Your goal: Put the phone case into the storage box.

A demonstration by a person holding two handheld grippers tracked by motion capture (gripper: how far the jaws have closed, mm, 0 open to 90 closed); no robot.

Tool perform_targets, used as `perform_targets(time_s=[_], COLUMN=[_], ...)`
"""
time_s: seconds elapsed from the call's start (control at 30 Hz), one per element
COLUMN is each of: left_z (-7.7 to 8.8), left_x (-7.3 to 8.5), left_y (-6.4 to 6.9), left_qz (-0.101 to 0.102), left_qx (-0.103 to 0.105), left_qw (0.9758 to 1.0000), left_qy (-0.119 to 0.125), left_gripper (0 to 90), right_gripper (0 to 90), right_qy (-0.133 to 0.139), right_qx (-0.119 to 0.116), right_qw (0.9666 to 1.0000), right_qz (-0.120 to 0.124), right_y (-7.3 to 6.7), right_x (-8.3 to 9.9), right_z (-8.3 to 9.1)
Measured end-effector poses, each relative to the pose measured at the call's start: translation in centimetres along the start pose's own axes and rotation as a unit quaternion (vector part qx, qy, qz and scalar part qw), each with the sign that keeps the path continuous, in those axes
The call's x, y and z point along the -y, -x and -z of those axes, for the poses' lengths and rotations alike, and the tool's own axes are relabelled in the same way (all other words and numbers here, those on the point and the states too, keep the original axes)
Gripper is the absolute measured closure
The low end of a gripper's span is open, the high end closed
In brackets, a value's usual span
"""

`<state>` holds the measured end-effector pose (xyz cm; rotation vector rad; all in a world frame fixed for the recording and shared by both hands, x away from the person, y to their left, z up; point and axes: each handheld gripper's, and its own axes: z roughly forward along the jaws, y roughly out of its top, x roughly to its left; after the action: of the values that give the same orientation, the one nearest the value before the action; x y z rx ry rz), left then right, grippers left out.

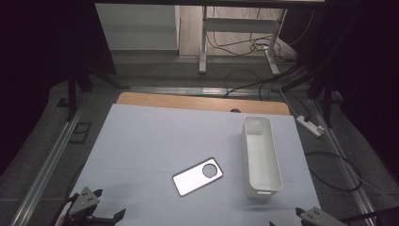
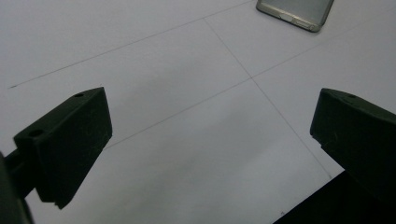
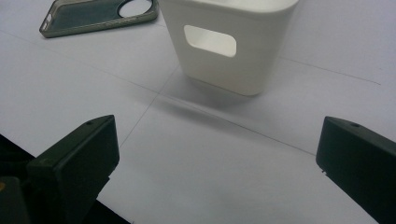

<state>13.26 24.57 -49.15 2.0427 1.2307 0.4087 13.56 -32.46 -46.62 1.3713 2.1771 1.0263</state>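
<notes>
Here we have the phone case (image 1: 197, 176) lying flat on the white sheet (image 1: 155, 136), set at a slant, its round camera cut-out toward the bin side, and nothing touches it. It sits near the middle of the near half of the table, just left of the white bin (image 1: 261, 155), apart from it with a strip of bare sheet between them. We read that spot as a convenient one: either gripper can get to it, and the bin stands open-topped right beside it, long side toward the case, so a short carry would end over its mouth. From the right gripper view we see the bin's end wall with its handle slot facing us, and the case off to the upper left. Now the left gripper (image 1: 101, 205) rests low at the near left corner of the sheet, jaws spread wide and empty, and in its own view only the case's near edge (image 2: 295, 11) peeks in at the top. The right gripper (image 3: 219, 158) waits at the near right edge, jaws likewise parted with nothing between them, pointed at the bin. We judge both are parked clear, ready, and no reach has begun.
</notes>
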Motion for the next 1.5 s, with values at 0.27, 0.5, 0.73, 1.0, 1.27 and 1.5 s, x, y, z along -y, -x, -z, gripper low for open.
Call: perform_targets(time_s=[0.27,0.5,0.73,1.0,1.27,1.5], left_z=[-0.3,-1.0,-1.6,-2.5,-3.5,-4.3], left_x=[-0.9,-1.7,-2.4,-3.4,-4.5,-5.7], left_y=[-0.2,-0.4,-0.6,-0.6,-0.3,-0.2], left_qz=[0.003,-0.003,-0.013,-0.03,-0.04,-0.048], left_qx=[0.017,0.032,0.037,0.038,0.043,0.048], left_qw=[0.9998,0.9994,0.9991,0.9986,0.9979,0.9972], left_qy=[0.002,-0.009,-0.014,-0.021,-0.028,-0.031], left_gripper=[0.0,0.0,0.0,0.0,0.0,0.0], right_gripper=[0.0,0.0,0.0,0.0,0.0,0.0], right_qy=[-0.001,-0.002,-0.001,0.0,-0.001,-0.001], right_qx=[0.0,0.002,0.003,0.003,0.005,0.007], right_qw=[1.0,1.0,1.0,1.0,1.0,1.0], right_qz=[0.002,0.002,0.0,0.0,-0.003,-0.004], right_y=[0.0,-0.1,0.0,0.0,0.0,0.0], right_x=[0.0,0.0,0.0,0.0,0.0,0.0], right_z=[-0.1,0.0,0.0,0.0,0.0,0.0])
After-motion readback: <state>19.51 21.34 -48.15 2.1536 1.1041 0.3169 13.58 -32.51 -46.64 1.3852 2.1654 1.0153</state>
